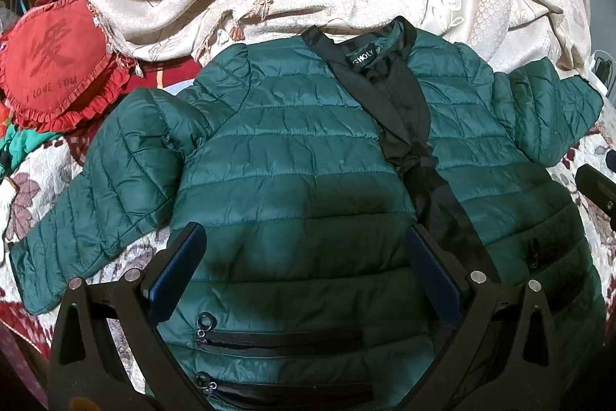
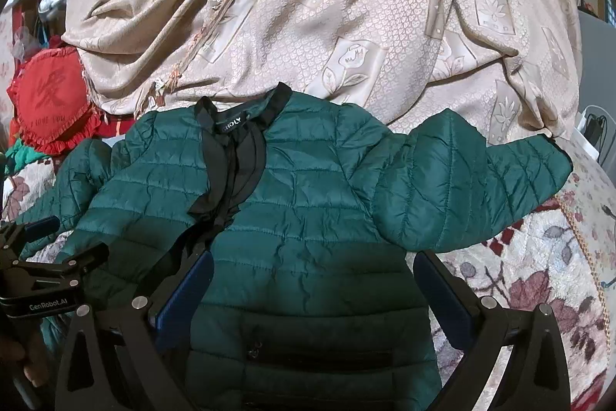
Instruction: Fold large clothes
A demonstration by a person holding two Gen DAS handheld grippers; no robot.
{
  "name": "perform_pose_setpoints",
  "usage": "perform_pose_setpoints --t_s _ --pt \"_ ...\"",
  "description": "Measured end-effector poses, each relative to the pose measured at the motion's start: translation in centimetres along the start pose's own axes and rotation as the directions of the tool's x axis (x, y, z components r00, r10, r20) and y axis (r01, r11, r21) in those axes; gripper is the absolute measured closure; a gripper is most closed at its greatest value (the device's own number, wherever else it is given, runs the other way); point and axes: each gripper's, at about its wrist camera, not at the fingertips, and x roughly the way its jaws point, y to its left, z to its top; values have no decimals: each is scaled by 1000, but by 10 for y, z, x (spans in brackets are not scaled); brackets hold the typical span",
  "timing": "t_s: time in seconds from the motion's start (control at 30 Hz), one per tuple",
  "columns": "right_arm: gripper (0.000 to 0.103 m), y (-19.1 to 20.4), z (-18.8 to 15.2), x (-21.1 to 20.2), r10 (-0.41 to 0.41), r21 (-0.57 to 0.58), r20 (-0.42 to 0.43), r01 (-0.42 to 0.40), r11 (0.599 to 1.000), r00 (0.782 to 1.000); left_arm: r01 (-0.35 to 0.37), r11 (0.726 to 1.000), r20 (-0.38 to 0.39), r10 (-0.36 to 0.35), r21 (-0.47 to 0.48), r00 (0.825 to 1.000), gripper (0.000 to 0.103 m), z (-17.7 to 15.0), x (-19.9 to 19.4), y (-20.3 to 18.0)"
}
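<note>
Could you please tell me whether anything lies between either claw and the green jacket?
Nothing visible does. The left claw and right claw both hang open directly over the green jacket, which lies spread flat on the floral bedspread, with nothing on top of it.

left claw [image 1: 304, 249]: spread wide, empty | green jacket [image 1: 292, 156]: flat, front up

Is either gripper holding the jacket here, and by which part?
Nothing is held. Left gripper and right gripper are both open above the flat jacket.
</note>
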Motion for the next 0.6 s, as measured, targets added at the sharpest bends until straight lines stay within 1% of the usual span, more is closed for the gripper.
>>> perform_pose_setpoints --t_s 0.6 --pt "0 1 0 -1 0 -3 1 0 1000 1000 1 1000 0 -1 -2 1000 0 0 0 2"
